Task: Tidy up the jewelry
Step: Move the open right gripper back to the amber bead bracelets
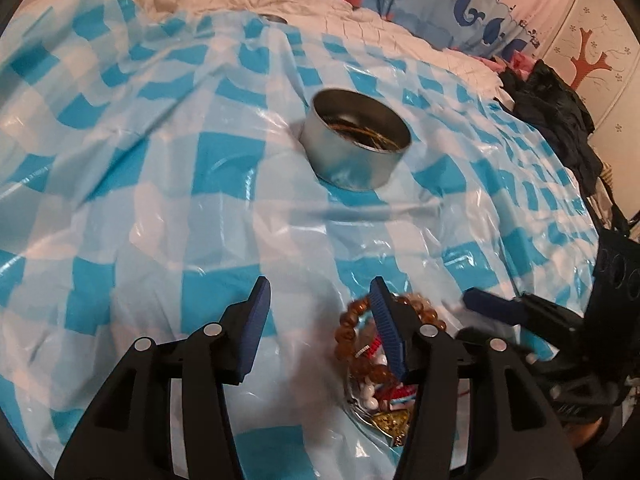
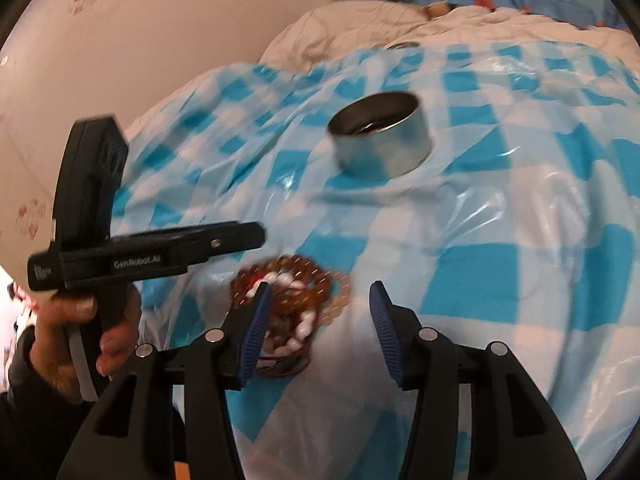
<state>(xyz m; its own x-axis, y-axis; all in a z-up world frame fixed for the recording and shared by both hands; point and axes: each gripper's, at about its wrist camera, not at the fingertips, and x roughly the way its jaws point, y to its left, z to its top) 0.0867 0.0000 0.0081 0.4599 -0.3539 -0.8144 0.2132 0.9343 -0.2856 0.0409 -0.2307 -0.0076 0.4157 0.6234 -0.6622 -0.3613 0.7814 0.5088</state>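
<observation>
A pile of jewelry (image 1: 370, 354) with brown bead bracelets, red-and-white beads and a gold piece lies on the blue-and-white checked plastic sheet (image 1: 160, 160). It also shows in the right wrist view (image 2: 288, 296). A round metal tin (image 1: 356, 138) holding gold bangles stands farther back; it also shows in the right wrist view (image 2: 382, 136). My left gripper (image 1: 320, 320) is open, its right finger over the pile. My right gripper (image 2: 320, 320) is open, its left finger at the pile's edge. The right gripper's blue fingertip (image 1: 492, 304) shows beside the pile.
The sheet covers a white quilt (image 1: 400, 32) on a bed. Dark clothes (image 1: 552, 108) lie at the right edge. A patterned blue cover (image 1: 460, 4) lies at the back. A pale wall (image 2: 140, 40) stands to the left. My hand holds the left gripper body (image 2: 120, 256).
</observation>
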